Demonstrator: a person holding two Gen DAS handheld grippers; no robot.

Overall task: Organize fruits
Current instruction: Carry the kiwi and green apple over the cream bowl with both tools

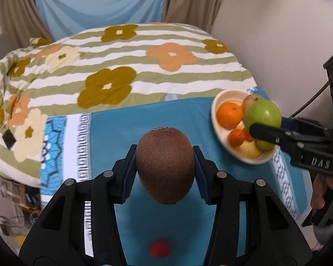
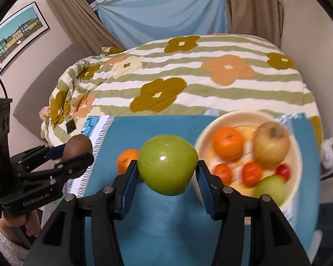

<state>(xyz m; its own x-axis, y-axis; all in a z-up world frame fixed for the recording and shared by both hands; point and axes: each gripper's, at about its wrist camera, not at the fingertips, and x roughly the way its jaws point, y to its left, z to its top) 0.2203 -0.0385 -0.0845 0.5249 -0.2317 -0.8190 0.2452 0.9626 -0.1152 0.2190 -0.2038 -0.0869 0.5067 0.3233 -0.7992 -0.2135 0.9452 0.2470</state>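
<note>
Bed: I see a flowered quilt (image 1: 122,66) across the far half, with a blue cloth (image 1: 166,122) spread in front of it as the work surface.
Bowl: a cream bowl (image 2: 299,155) sits on the cloth's right side, already holding oranges, a yellow-red apple, small red fruit and a green one. I judge it the destination.
Right gripper: my right gripper (image 2: 167,173) is closed on a green apple (image 2: 167,164), both blue pads pressed to its flanks, the jaws only partly apart. The apple hangs clear of the cloth, just left of the bowl's rim.
Left gripper: my left gripper (image 1: 165,166) is clamped on a kiwi (image 1: 165,164), held lengthwise between the pads, above the cloth's middle and well apart from the bowl.
Loose fruit: one orange (image 2: 127,159) lies on the cloth behind the apple; a small red fruit (image 1: 159,247), blurred, lies on the cloth beneath the left gripper.
Step in hand: I judge it as carrying both fruits to the bowl.
Method: I take the apple in first, since it is nearer, aiming for the free space at the bowl's left side, lowering until it rests before releasing.
Method, kiwi: I hold the left gripper back until the right one clears, so the two do not meet over the bowl.
Risk: a drop from height could bruise fruit or roll one over the rim; the bowl is fairly full.
</note>
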